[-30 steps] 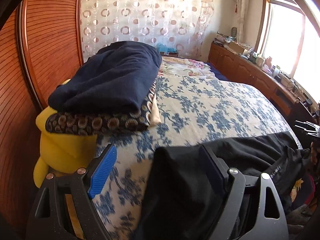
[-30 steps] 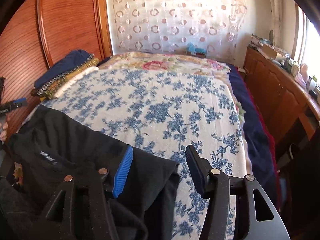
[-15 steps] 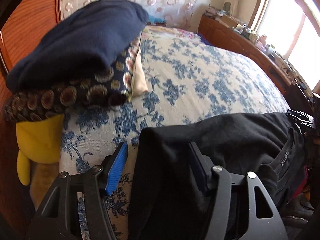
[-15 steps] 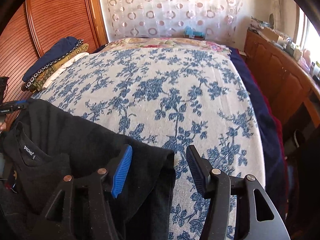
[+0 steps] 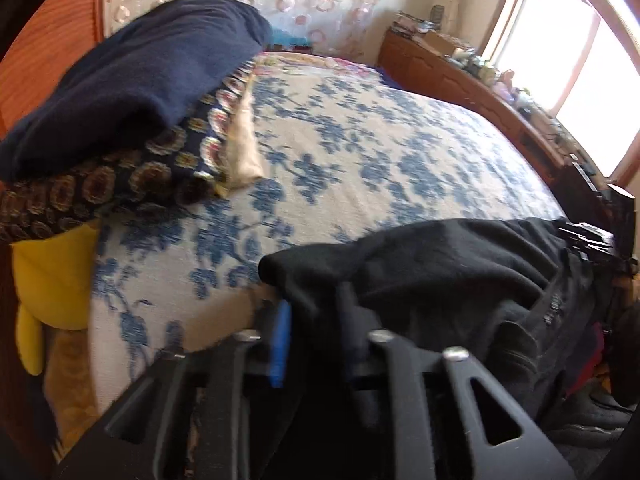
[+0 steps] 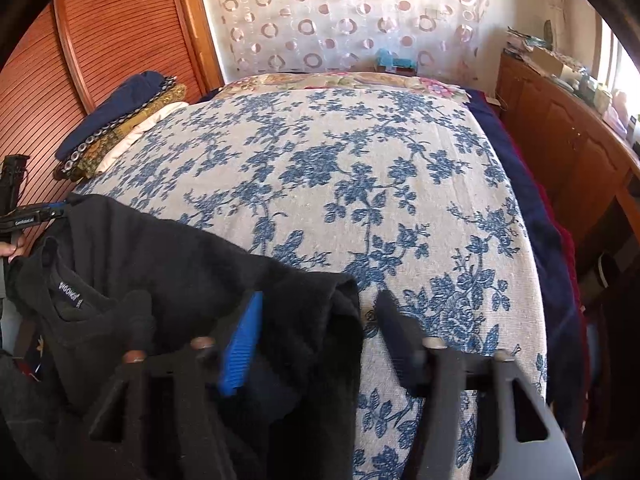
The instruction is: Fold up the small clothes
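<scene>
A black knit garment with a small white-lettered neck label lies along the near edge of a bed covered in a cream bedspread printed with blue flowers, filling the lower right of the left wrist view and the lower left of the right wrist view. The left gripper sits at the bottom centre of its frame; its jaws have just been closing and now stand narrow, clamped on a corner fold of the black cloth, the blue pad pressed against the fabric's left side. The right gripper sits at the bottom centre of its own frame; its jaws have also just been closing, with the garment's other corner between them. Its blue pad lies against the cloth, while the dark pad on the right stands clear of the fabric edge, bedspread showing in the gap. At the upper left of both views a folded navy blanket rests on a dark quilt patterned with rings. A yellow cushion sits at the left edge under that stack in the left wrist view
</scene>
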